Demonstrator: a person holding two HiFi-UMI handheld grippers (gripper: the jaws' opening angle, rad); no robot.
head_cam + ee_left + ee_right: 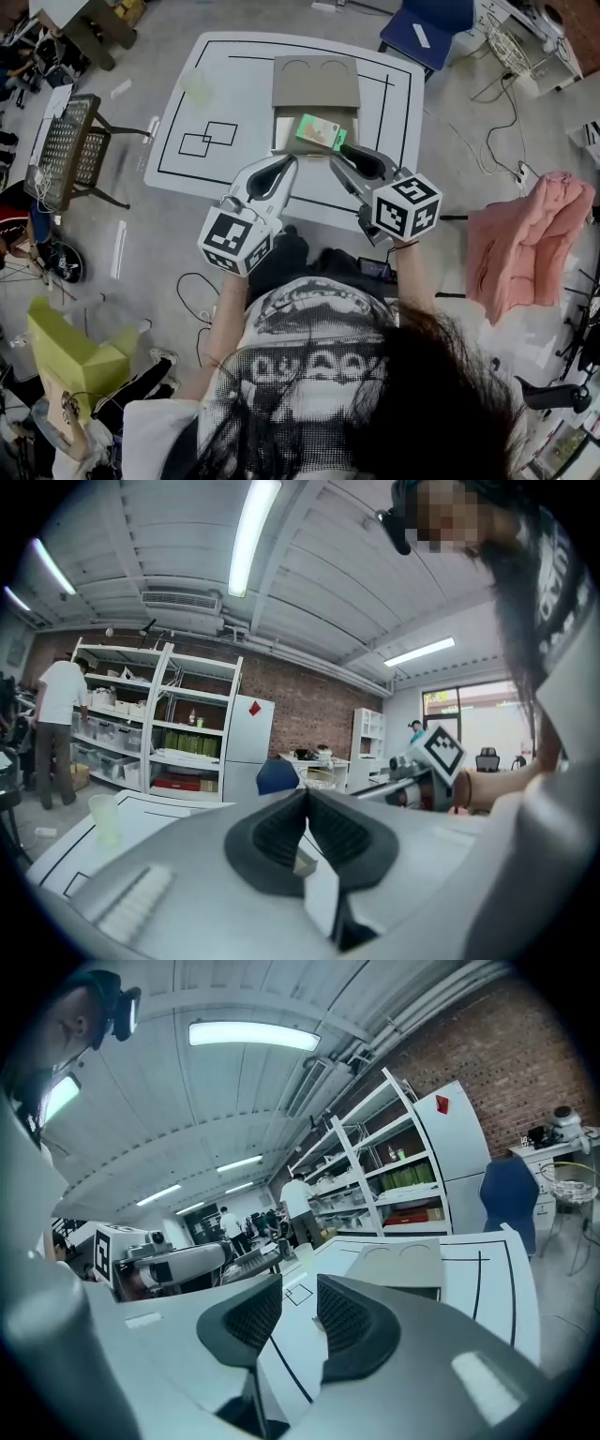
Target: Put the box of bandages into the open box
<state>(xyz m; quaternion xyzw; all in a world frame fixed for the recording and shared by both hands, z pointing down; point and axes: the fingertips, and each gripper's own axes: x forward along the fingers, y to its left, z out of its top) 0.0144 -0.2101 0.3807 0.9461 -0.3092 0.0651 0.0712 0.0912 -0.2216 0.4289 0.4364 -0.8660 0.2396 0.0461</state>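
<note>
An open cardboard box (pixel 284 122) sits on the white table (pixel 225 84) with its lid (pixel 316 82) folded back. A green box of bandages (pixel 319 131) lies inside it, slightly tilted. My left gripper (pixel 286 161) hovers just in front of the box's near left corner; its jaws meet at the tips with nothing between them (pixel 307 794). My right gripper (pixel 336 159) is near the box's near right side, just short of the bandages. Its jaws stand a little apart and hold nothing (pixel 300 1283). The lid (pixel 398 1265) shows ahead of it.
A translucent cup (pixel 199 86) stands at the table's far left. Black lines and squares (pixel 208 139) mark the tabletop. A mesh stool (pixel 70 145) is left of the table, a blue chair (pixel 427 28) behind it, and pink cloth (pixel 530 239) to the right.
</note>
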